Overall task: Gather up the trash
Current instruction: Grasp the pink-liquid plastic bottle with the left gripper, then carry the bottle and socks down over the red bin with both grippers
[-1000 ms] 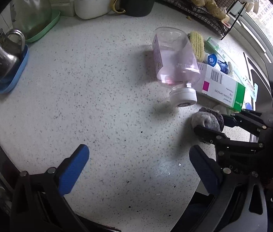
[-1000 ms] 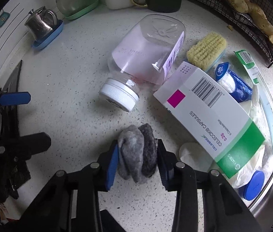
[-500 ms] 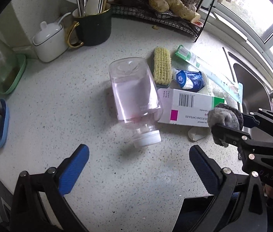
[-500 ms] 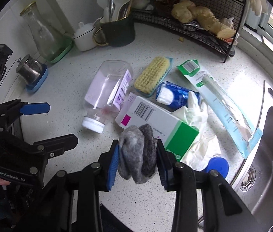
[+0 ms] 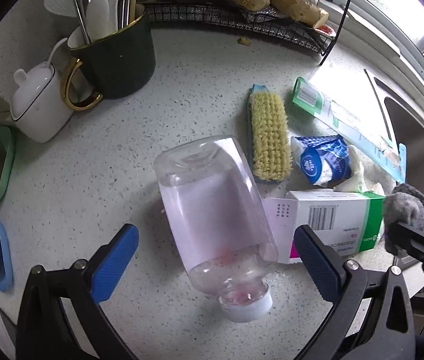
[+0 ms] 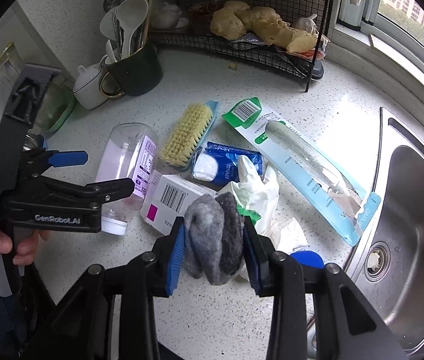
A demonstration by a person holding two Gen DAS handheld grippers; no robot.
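We are pinching a soft grey felt wad [image 6: 213, 240] between our right fingers [image 6: 213, 249], lifted off the bench [image 5: 91, 180], while our left fingers [image 5: 216, 265] are spread wide around a clear, smooth bottle [image 5: 215, 207] lying between them. The slick round bottle could roll or squirt out if we close off-centre. The squashy wad could slip free.

A rolled grey sock [image 6: 214, 237] is raised above the bench [image 6: 212, 315]. Beside the sink [image 6: 416, 210] lie a toppled clear bottle [image 5: 212, 207], medicine box [image 5: 332, 219], toothbrush pack [image 6: 302, 162], glove [image 6: 257, 189] and blue wrapper [image 6: 227, 165].
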